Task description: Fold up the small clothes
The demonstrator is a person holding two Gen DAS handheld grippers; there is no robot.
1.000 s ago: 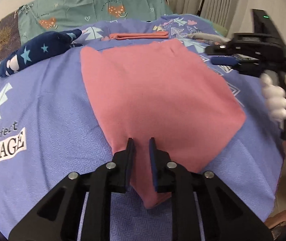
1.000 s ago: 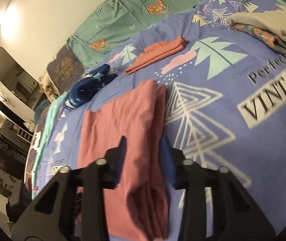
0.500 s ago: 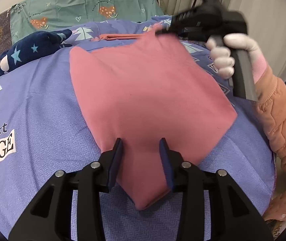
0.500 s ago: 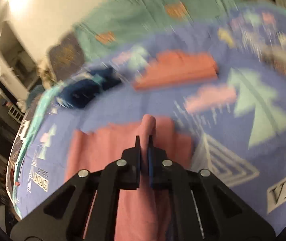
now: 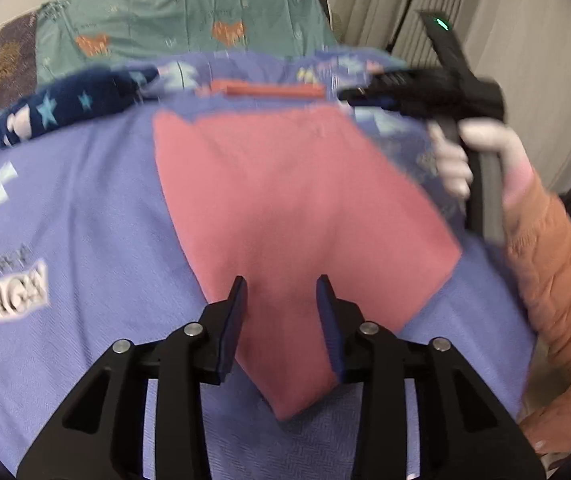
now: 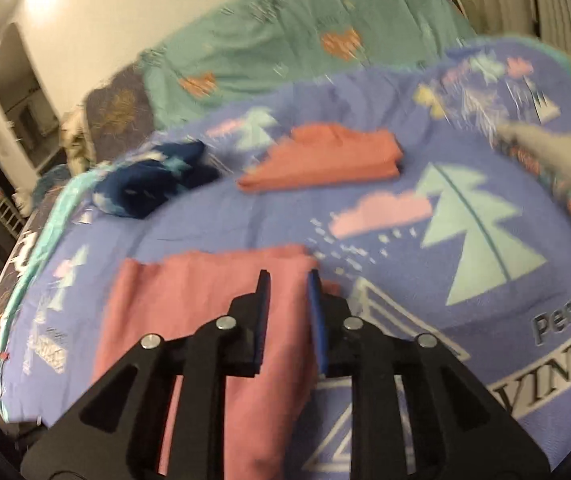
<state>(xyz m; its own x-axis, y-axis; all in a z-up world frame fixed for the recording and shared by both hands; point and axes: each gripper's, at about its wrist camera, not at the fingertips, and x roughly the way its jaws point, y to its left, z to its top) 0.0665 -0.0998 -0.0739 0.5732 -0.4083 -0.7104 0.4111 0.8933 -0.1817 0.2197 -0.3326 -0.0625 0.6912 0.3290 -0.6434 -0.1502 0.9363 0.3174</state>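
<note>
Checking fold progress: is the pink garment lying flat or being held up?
Flat. The pink garment lies spread on the bedspread; both tongs, left and right, are open.

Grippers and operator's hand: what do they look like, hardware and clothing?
Both grippers, left gripper and right gripper, are matte black with triangular cut-outs, silver screw heads and blue pads lining the fingers. Seen from the left wrist, the right unit carries a green LED on top. The right hand wears a white glove; orange quilted sleeve.

Bare blue bedspread (image 5: 85,216) lies open left of the pink cloth (image 5: 285,208); a navy bundle (image 5: 65,110) and folded orange garment (image 6: 325,156) block the far side.
</note>
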